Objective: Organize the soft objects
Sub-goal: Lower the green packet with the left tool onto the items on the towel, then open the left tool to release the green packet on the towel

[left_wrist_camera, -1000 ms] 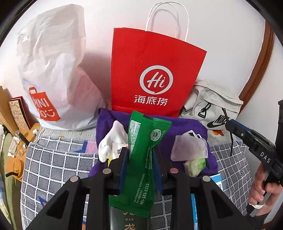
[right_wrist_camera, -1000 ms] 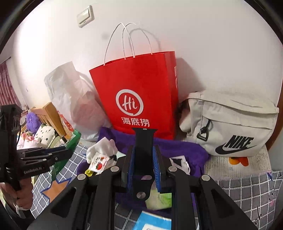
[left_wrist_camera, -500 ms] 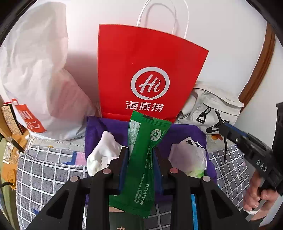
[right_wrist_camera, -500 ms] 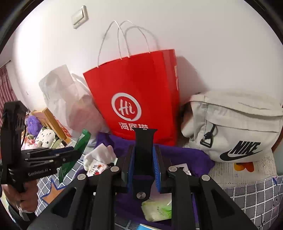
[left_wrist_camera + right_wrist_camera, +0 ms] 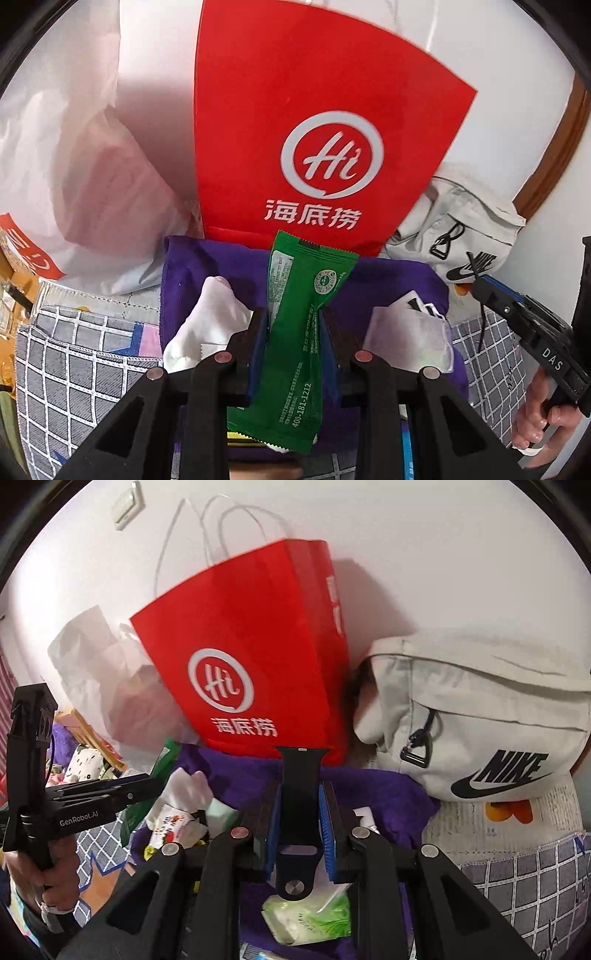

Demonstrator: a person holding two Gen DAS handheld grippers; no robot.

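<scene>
My left gripper [image 5: 293, 314] is shut on a green foil packet [image 5: 299, 332] that stands upright between its blue pads, above a purple towel [image 5: 207, 269]. My right gripper [image 5: 300, 797] is shut on a black watch strap [image 5: 299, 805], also held upright over the purple towel [image 5: 376, 790]. On the towel lie a white sock [image 5: 207, 325], a translucent pouch [image 5: 406, 339], a small printed sachet [image 5: 170, 827] and a green tissue pack [image 5: 310, 919]. Each gripper shows at the edge of the other's view: the right gripper [image 5: 480, 286] and the left gripper [image 5: 155, 781].
A red paper bag [image 5: 314, 147] stands against the wall behind the towel, a white plastic bag [image 5: 74, 166] on its left and a pale Nike pouch [image 5: 480, 716] on its right. A grey checked cover [image 5: 74, 369] lies underneath. A person's hand [image 5: 543, 413] holds the right handle.
Both grippers have moved forward and lower toward the red bag and towel, which now look larger. Both grips are unchanged.
</scene>
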